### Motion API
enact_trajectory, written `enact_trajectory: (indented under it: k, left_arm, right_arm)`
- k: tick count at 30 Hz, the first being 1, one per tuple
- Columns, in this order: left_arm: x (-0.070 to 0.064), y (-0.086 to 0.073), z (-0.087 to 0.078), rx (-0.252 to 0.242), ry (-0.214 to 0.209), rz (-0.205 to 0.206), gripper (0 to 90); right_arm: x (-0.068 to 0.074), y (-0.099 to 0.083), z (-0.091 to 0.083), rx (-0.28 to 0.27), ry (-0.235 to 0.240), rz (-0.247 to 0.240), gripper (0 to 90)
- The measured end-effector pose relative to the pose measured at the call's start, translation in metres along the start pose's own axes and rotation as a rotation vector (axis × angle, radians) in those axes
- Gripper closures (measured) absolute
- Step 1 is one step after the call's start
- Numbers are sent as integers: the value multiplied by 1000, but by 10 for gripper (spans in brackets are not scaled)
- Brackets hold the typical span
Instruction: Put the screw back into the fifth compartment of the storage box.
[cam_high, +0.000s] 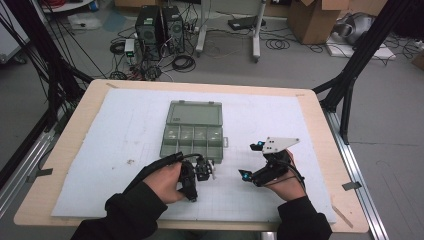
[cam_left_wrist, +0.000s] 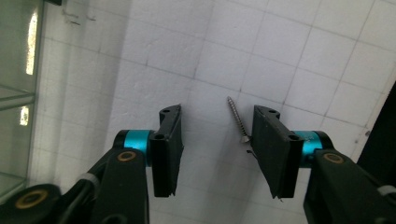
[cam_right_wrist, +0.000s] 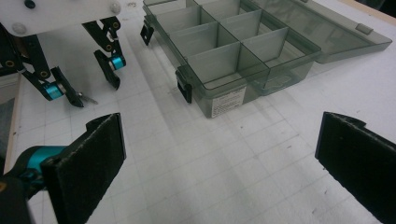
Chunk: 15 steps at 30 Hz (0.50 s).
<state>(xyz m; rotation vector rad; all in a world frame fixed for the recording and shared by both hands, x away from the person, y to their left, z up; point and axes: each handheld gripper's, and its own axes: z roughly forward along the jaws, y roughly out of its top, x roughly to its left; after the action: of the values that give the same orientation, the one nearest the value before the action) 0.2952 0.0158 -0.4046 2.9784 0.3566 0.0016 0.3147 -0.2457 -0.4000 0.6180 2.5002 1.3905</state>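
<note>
A small metal screw sits on the white gridded mat, its head against the inner face of one jaw of my left gripper. The jaws stand apart, so that gripper is open and the screw is not clamped. The right gripper view shows the left gripper with the screw poking out beside one jaw tip. A grey translucent organizer box lies just beyond it, lid folded back. My right gripper hovers wide open to the right with nothing between its pads.
The box has several divided compartments and black front latches. The mat covers a wooden table. Beyond the table, computer towers, cables and cardboard boxes sit on the floor. Black frame legs stand at both sides.
</note>
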Motion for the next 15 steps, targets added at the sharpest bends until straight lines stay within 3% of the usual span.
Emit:
enact_trajectory:
  k: [15]
  left_arm:
    - [-6,6,0,42,-6,36,741]
  right_arm:
    - [0,0,1,1,1,-3,4]
